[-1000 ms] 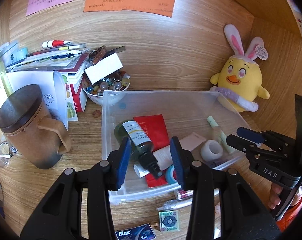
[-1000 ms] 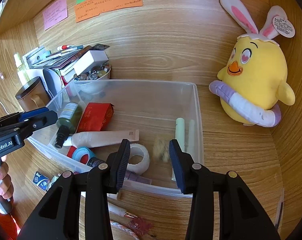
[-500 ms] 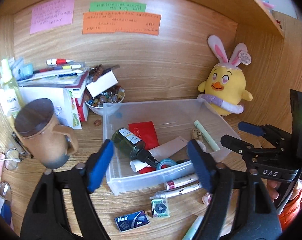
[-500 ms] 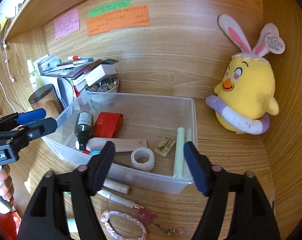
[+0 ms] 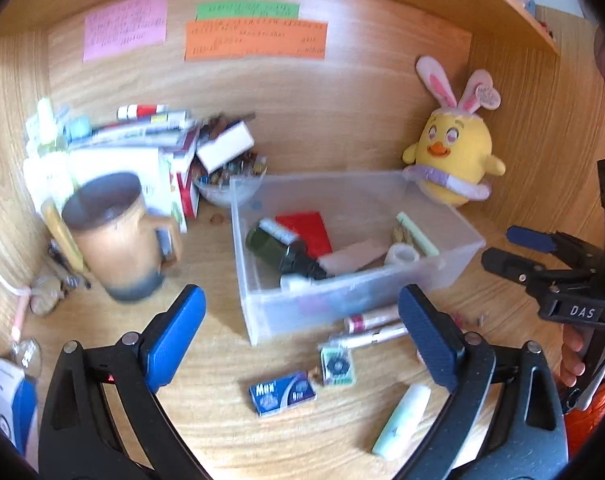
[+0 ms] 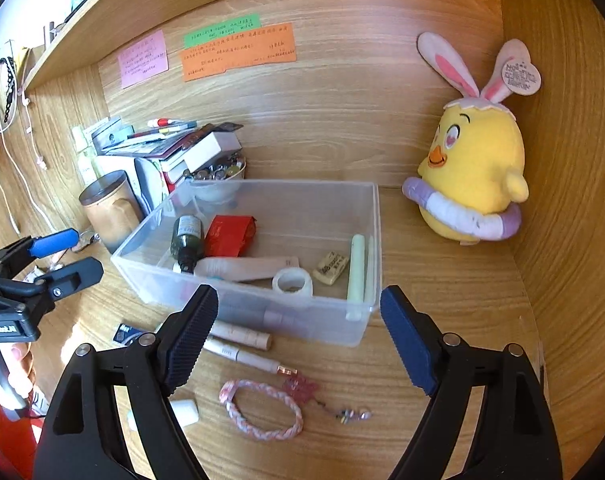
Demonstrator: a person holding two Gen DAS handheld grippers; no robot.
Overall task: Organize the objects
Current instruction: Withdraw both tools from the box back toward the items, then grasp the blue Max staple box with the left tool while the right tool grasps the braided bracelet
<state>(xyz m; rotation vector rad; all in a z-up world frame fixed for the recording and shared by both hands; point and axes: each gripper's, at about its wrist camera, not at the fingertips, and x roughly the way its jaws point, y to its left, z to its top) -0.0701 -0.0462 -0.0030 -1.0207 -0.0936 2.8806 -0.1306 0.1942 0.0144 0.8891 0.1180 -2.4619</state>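
Observation:
A clear plastic bin (image 5: pixel 454 256) (image 6: pixel 366 316) on the wooden desk holds a dark green bottle (image 6: pixel 187 236), a red packet (image 6: pixel 230 236), a white tube (image 6: pixel 246 269), a tape roll (image 6: pixel 292 282), an eraser (image 6: pixel 331 267) and a pale green stick (image 6: pixel 356 266). In front of the bin lie two slim tubes (image 6: pixel 242 346), a pink braided bracelet (image 6: pixel 262 410), a blue Max staple box (image 5: pixel 282 393), a small patterned card (image 5: pixel 336 366) and a pale tube (image 5: pixel 402 420). My left gripper (image 5: pixel 302 336) and right gripper (image 6: pixel 298 338) are both open and empty, held above these loose items.
A brown lidded mug (image 5: pixel 114 236) stands left of the bin. Behind it are stacked books and boxes (image 6: pixel 170 148) and a bowl of beads (image 6: pixel 218 172). A yellow plush chick (image 6: pixel 474 184) sits at the right wall. Sticky notes (image 6: pixel 238 52) hang on the back panel.
Both grippers have opened wide and pulled back from the bin. The eraser now lies in the bin near the tape roll. More of the desk in front of the bin shows.

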